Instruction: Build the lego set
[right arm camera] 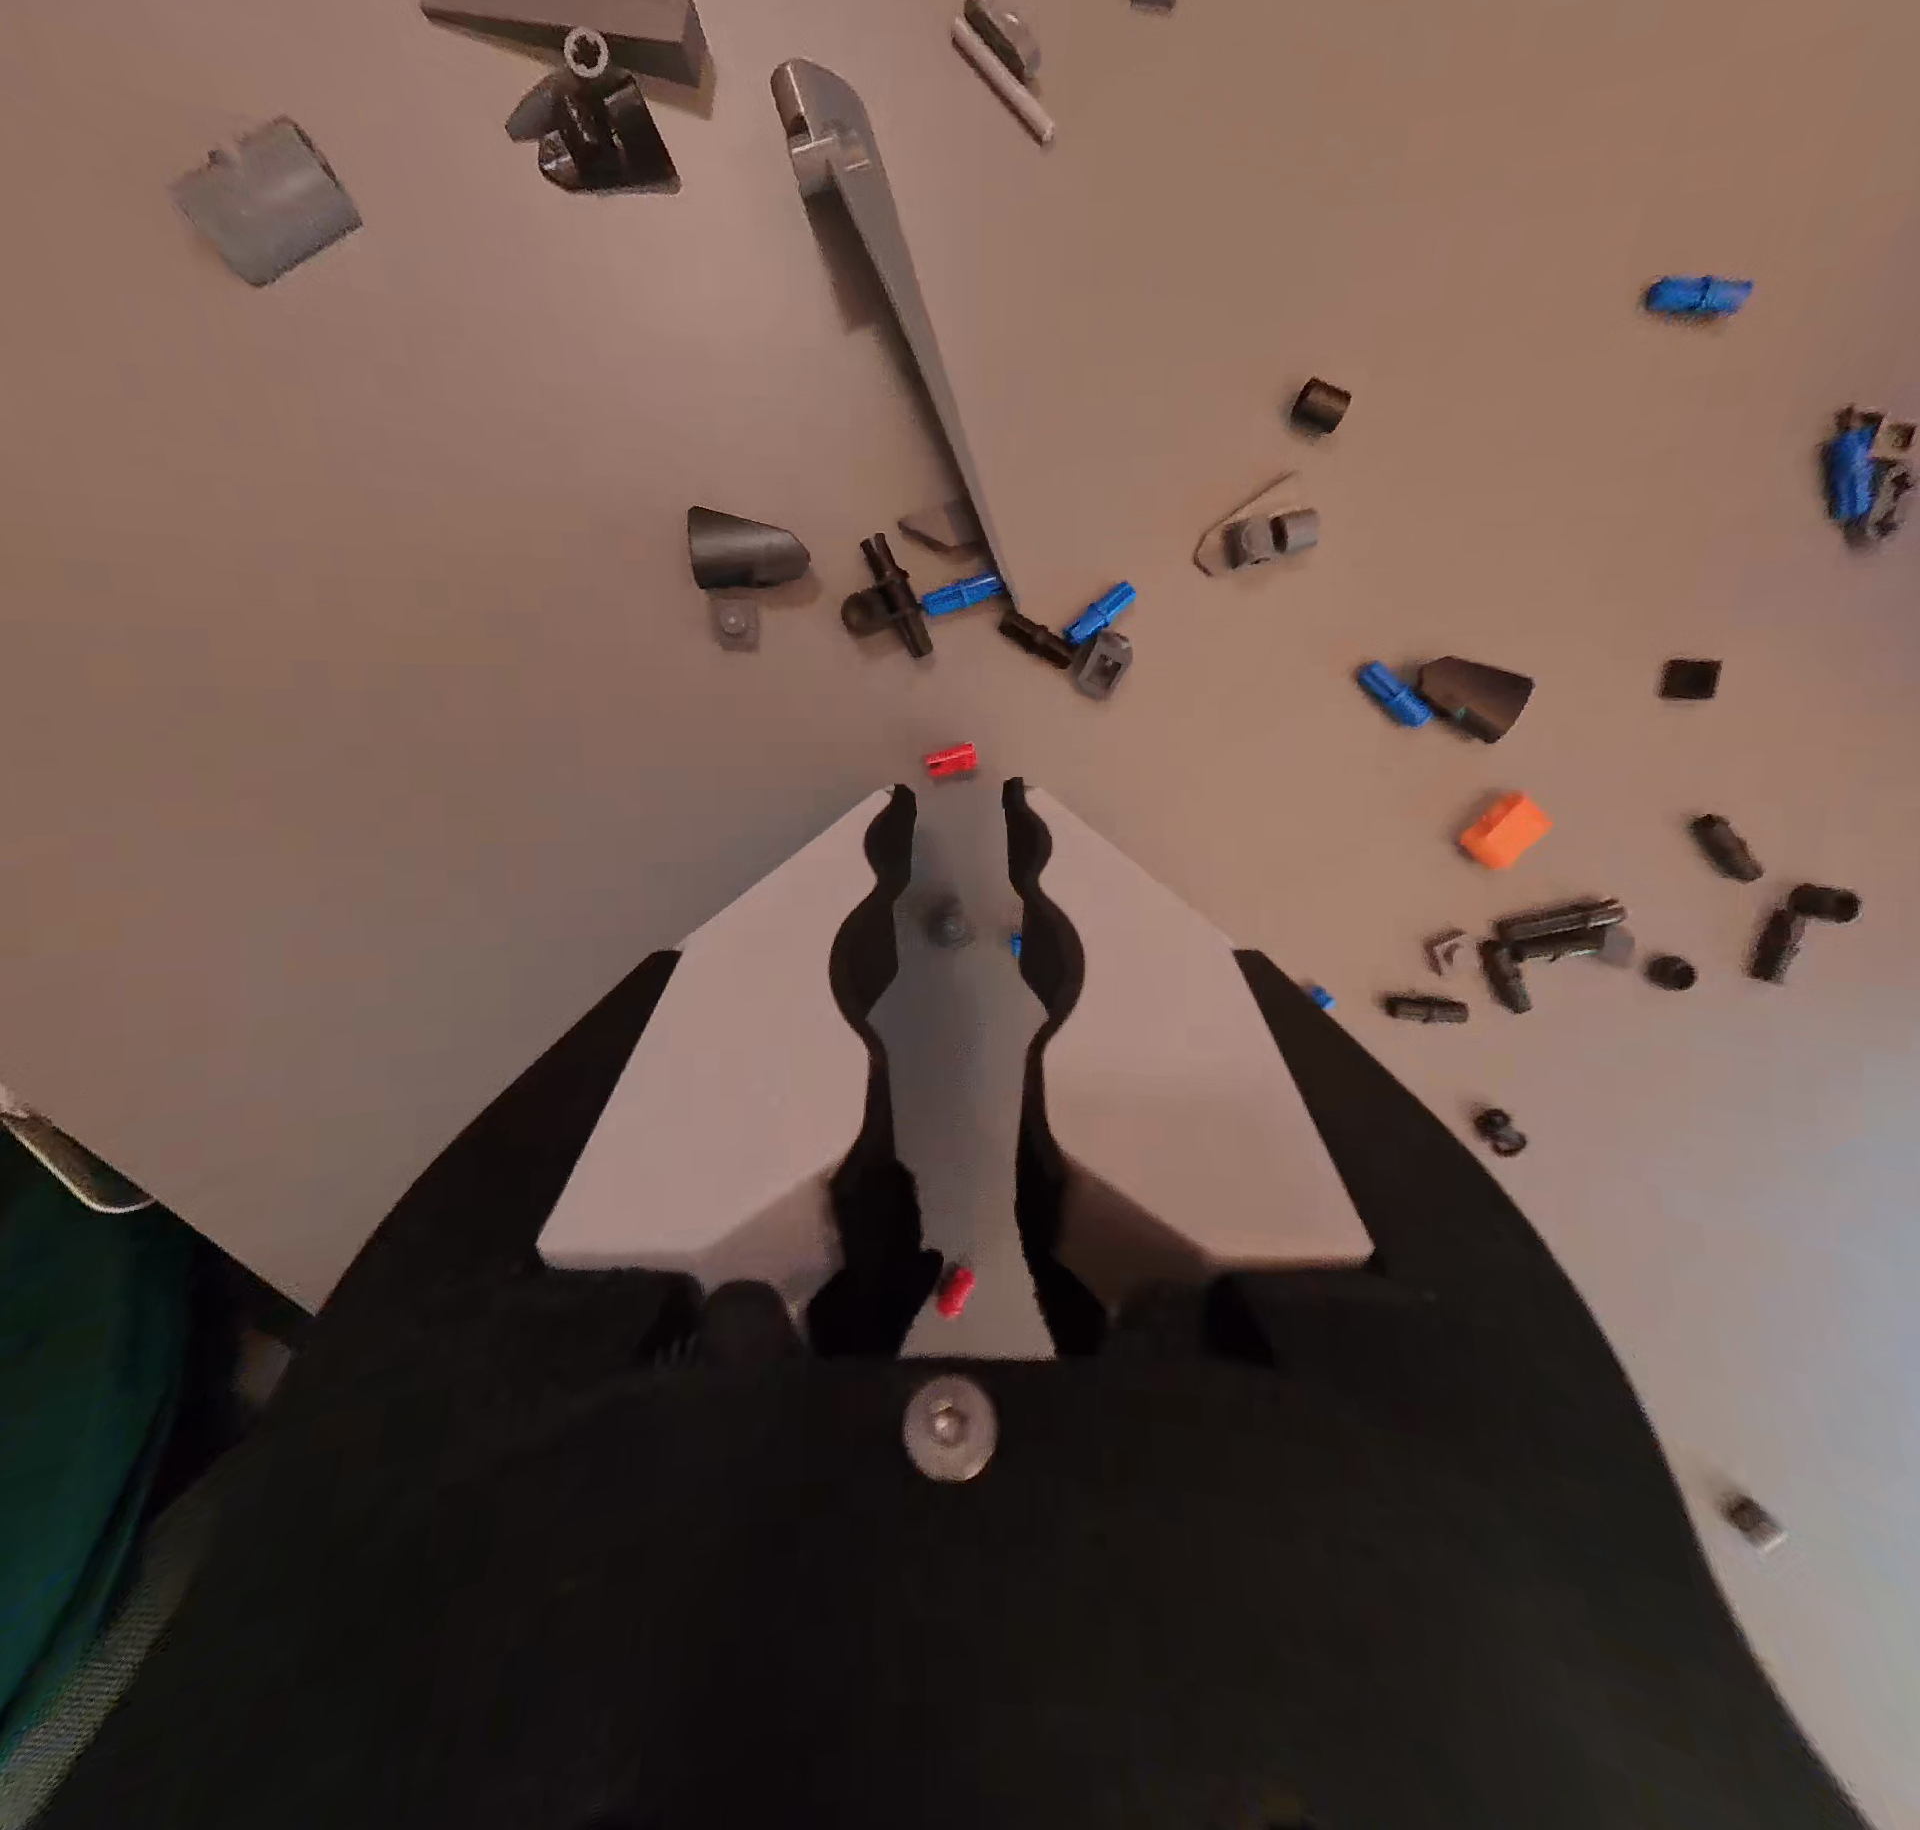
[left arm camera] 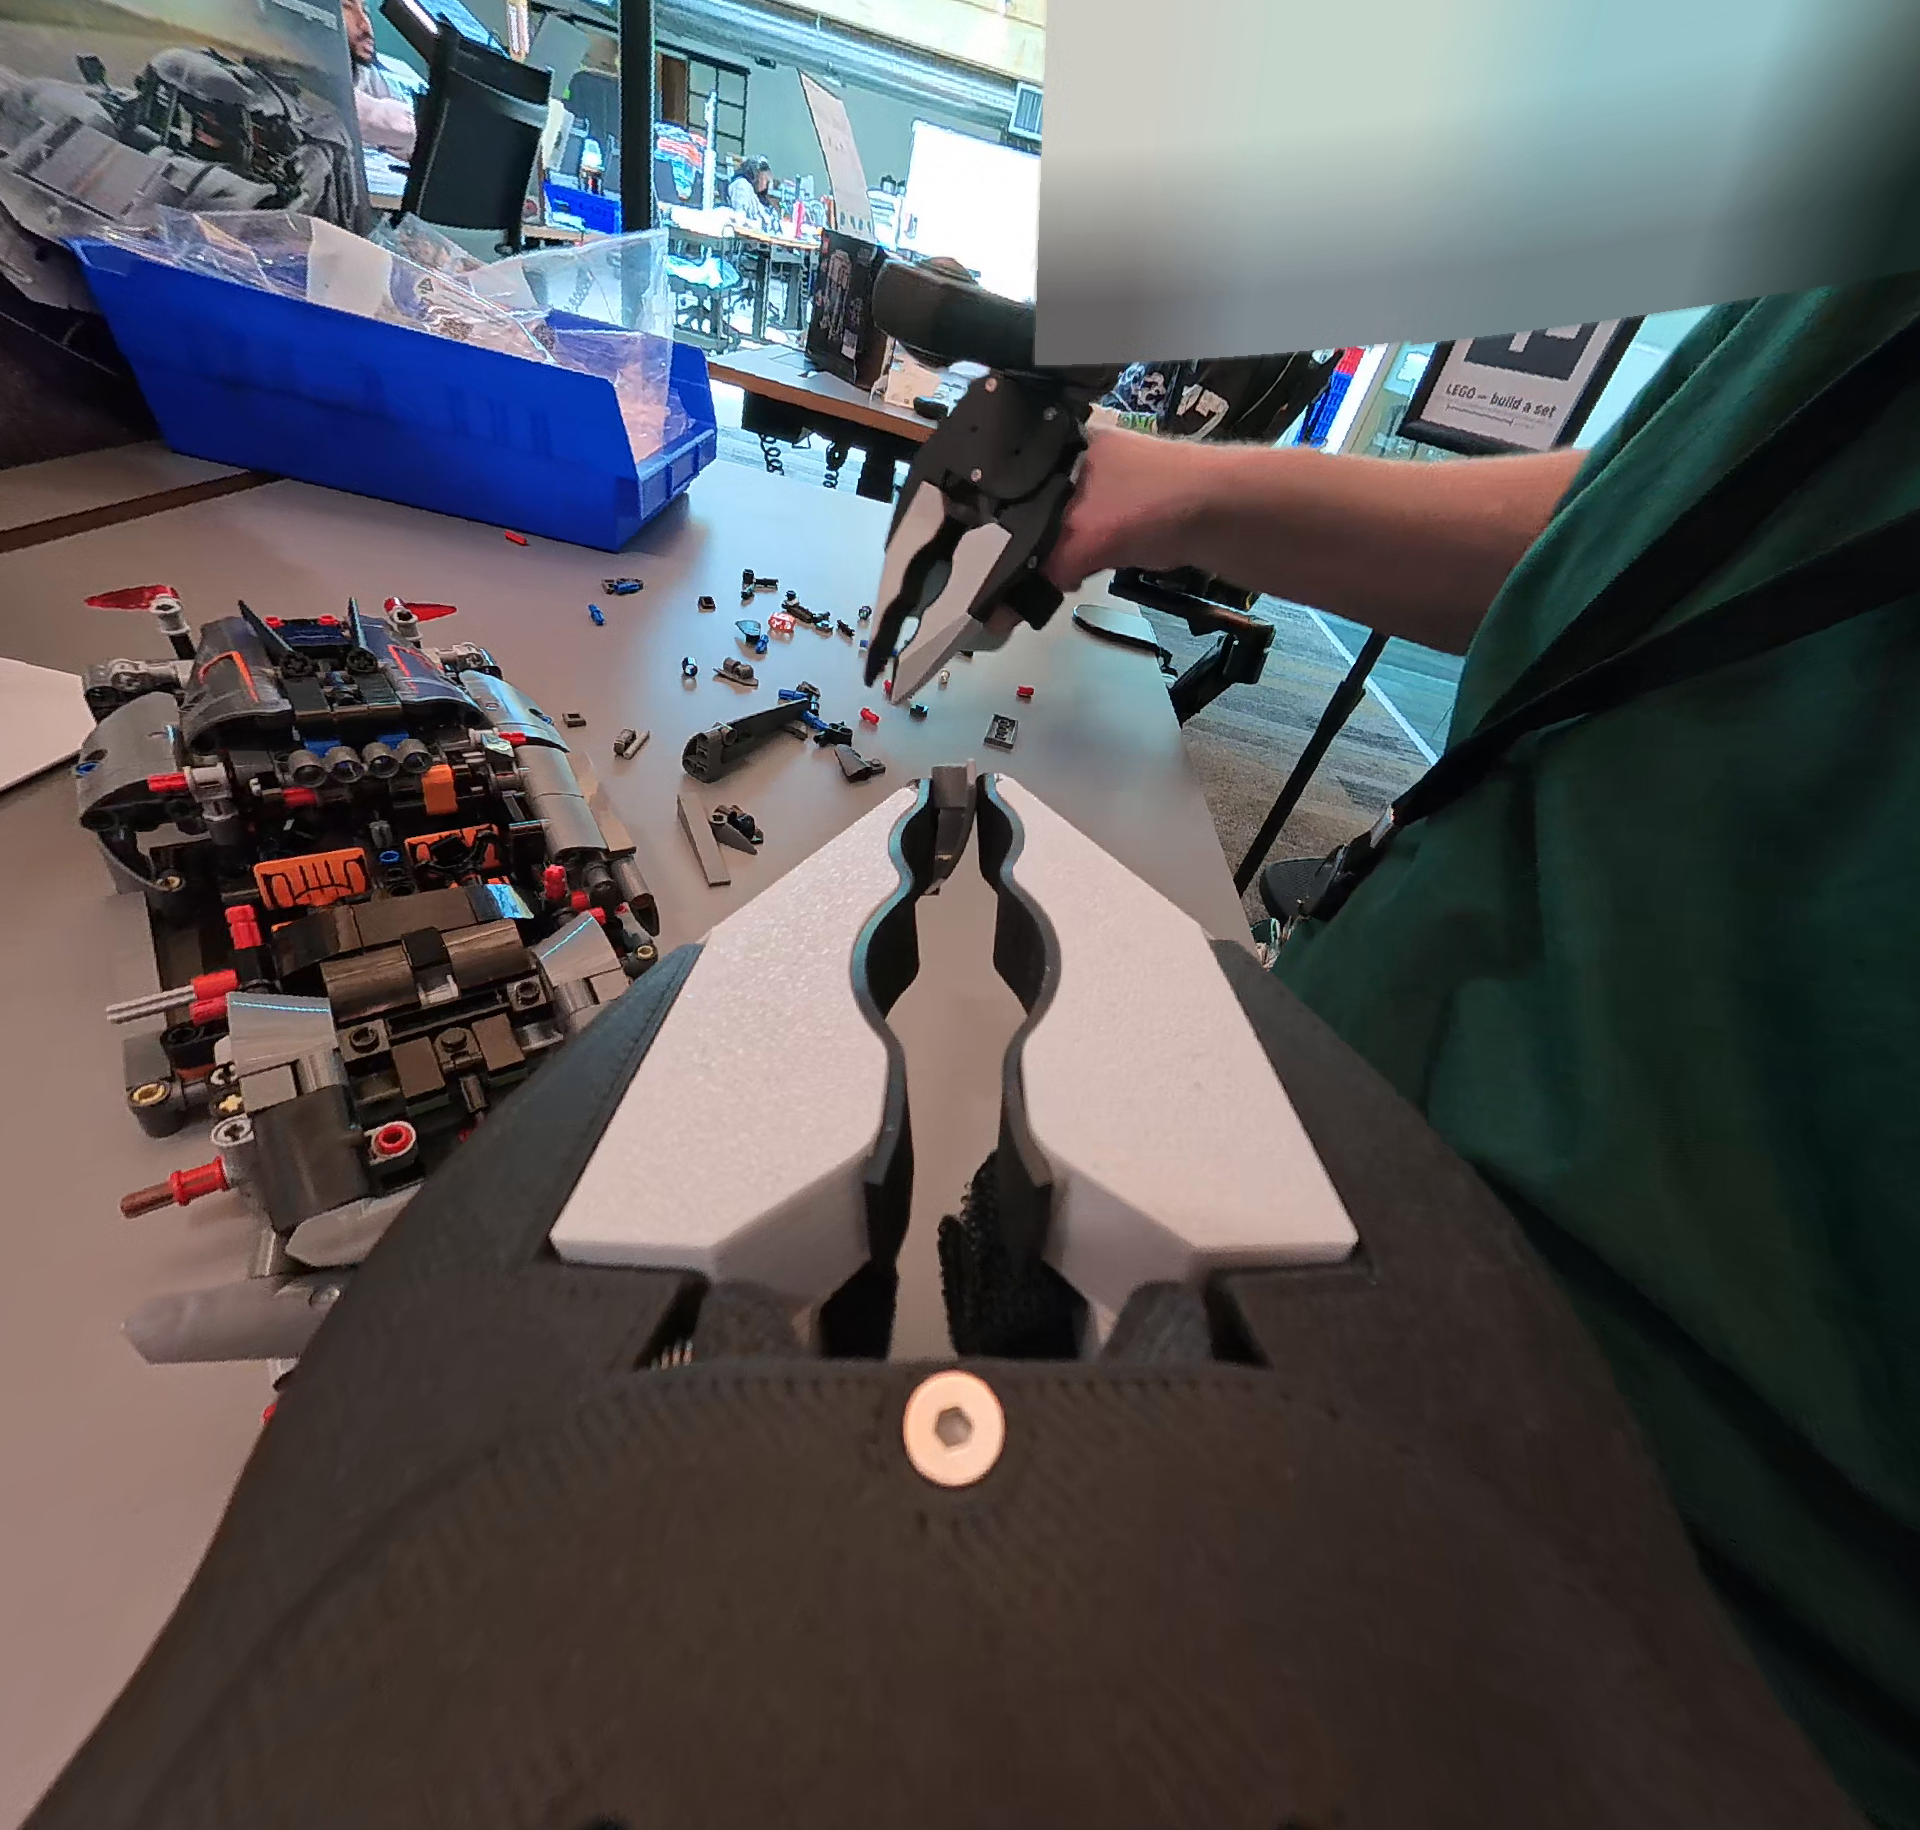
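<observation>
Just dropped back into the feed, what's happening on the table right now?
A person is building a Lego car with a handheld tool in each hand. The left tool is shut on a small grey piece, held above the table next to the half-built car. The right tool is open and pointed down into the scattered loose parts, its tips just short of a small red pin lying on the table.

Black, grey and orange, with red and blue pins, are seen on the lego car. The bin is blue, the table grey. Near a red pin an orange piece is seen; the sleeve is green.
</observation>
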{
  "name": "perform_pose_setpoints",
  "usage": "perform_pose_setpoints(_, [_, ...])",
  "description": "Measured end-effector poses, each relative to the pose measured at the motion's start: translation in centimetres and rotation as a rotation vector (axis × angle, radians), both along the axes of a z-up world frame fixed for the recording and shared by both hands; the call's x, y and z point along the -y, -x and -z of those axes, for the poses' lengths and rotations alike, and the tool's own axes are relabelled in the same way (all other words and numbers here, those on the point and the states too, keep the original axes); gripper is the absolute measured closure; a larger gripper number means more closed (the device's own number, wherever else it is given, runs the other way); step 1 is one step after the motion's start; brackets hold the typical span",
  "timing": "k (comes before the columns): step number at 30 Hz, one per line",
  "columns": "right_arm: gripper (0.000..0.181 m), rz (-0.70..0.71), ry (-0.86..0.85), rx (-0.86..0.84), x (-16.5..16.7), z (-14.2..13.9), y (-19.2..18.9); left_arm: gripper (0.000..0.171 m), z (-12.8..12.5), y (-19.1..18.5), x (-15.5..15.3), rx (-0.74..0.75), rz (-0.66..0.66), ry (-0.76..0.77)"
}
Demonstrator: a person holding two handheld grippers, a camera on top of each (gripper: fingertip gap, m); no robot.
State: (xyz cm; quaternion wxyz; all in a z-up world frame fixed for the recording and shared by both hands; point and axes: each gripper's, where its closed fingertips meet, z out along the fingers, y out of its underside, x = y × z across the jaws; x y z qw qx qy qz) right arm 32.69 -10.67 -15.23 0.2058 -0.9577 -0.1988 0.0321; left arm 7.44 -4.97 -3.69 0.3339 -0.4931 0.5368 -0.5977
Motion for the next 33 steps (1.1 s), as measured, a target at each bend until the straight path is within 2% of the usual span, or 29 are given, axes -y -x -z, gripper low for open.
perform_pose_setpoints(8, [0.159, 0.173, -0.035, -0.088, -0.4, 1.1, 1.2, 0.166, -0.2, -0.4, 0.0, 0.003, 0.015, -0.007])
perform_pose_setpoints(13, [0.161, 0.108, -0.088, -0.054, -0.8, 0.6, 1.6, 0.166, 0.0, -0.3, -0.1, 0.001, 0.013, 0.000])
perform_pose_setpoints(19, [0.165, 0.122, -0.095, -0.066, -0.3, 0.9, 1.6, 0.166, 0.1, -0.3, -0.3, 0.006, 0.012, 0.002])
perform_pose_setpoints(22, [0.175, 0.120, -0.111, -0.064, -0.6, 1.1, 1.9, 0.166, 0.1, -0.4, -0.3, 0.005, 0.014, 0.002])
perform_pose_setpoints(26, [0.179, 0.129, -0.131, -0.079, -0.6, 1.1, 1.8, 0.166, 0.2, -0.3, -0.3, -0.002, 0.012, 0.001])
perform_pose_setpoints(29, [0.178, 0.147, -0.118, -0.100, -0.2, 1.1, 2.1, 0.166, 0.3, -0.4, -0.3, -0.005, 0.012, 0.002])
perform_pose_setpoints(31, [0.163, 0.160, -0.111, -0.138, 0.1, 1.1, 2.8, 0.166, 0.3, -0.5, -0.2, -0.006, 0.014, -0.001])
perform_pose_setpoints(33, [0.161, 0.159, -0.101, -0.142, 0.5, 1.0, 3.3, 0.166, 0.3, -0.6, -0.2, -0.009, 0.016, -0.004])
